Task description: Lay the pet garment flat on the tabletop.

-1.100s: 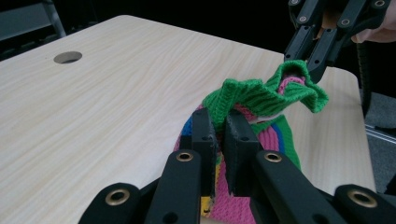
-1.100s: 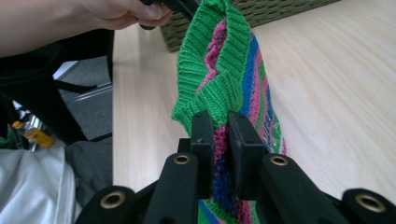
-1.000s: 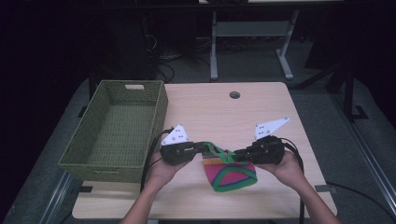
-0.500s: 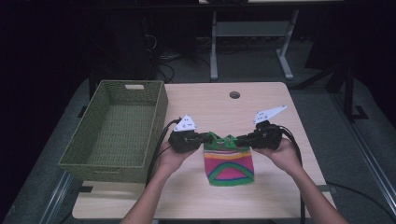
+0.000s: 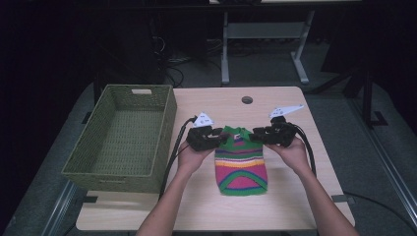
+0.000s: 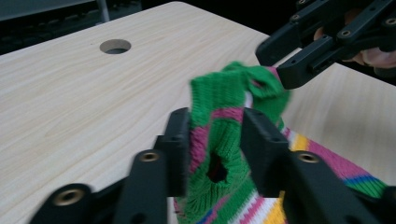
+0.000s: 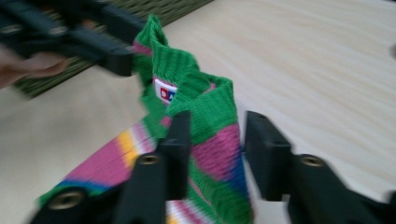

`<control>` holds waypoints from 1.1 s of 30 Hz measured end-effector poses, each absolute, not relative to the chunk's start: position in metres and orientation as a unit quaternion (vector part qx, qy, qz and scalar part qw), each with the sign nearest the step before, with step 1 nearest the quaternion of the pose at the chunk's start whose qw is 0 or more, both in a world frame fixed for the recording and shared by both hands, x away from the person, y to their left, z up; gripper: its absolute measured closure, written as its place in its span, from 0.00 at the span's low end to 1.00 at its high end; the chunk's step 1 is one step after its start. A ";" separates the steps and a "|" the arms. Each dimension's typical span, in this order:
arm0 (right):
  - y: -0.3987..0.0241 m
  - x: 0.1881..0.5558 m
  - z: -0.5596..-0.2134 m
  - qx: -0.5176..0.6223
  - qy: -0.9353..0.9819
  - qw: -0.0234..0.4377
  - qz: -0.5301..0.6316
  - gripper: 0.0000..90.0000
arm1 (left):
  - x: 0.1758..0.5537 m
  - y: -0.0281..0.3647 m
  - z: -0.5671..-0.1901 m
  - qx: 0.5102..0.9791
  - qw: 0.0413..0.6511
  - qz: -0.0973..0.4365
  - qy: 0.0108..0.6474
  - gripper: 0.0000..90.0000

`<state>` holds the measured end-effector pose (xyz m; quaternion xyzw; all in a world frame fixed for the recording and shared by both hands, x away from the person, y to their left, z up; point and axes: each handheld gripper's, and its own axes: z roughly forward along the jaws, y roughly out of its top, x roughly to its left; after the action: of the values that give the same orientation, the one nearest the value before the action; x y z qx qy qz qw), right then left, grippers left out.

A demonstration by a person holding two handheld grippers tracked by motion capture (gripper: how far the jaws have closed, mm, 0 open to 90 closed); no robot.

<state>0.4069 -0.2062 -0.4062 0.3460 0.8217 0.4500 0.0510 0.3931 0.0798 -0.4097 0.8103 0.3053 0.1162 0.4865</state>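
Note:
A small knitted sweater (image 5: 241,164) striped green, pink and yellow lies flat on the wooden table (image 5: 221,105), collar at the far end. My left gripper (image 5: 222,139) is at its left shoulder and my right gripper (image 5: 255,135) at its right shoulder. The left gripper (image 6: 215,123) has just been opening; green shoulder knit (image 6: 219,93) still stands loosely between its parted jaws. The right gripper (image 7: 215,128) has been opening too; the sweater's collar edge (image 7: 205,98) sits between its jaws, with a gap beside one pad. Each gripper view shows the other gripper at the collar.
A green woven basket (image 5: 167,123), nothing inside, stands on the left part of the table, close to my left hand. A round cable hole (image 5: 247,100) lies beyond the sweater. Bare wood surrounds the sweater to the right and front. Cables trail from both grippers.
Both hands carried the sweater away from the person and lowered it; it went from a bunched fold to lying spread flat. Both pairs of jaws have parted from the shoulders.

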 end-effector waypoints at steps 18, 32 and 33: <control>-0.214 0.389 -0.425 0.329 0.850 0.006 0.412 0.70 | 0.376 0.085 -0.432 0.841 0.456 0.057 0.284 0.70; -0.213 0.368 -0.445 0.310 0.877 -0.010 0.368 1.00 | 0.348 0.080 -0.446 0.889 0.393 0.047 0.231 1.00; -0.213 0.366 -0.445 0.309 0.877 -0.009 0.367 1.00 | 0.347 0.080 -0.446 0.891 0.389 0.043 0.231 1.00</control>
<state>0.3665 -0.2130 -0.4449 0.3088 0.8774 0.3670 -0.0088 0.3469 0.0797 -0.4463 0.8908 0.2307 0.0430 0.3890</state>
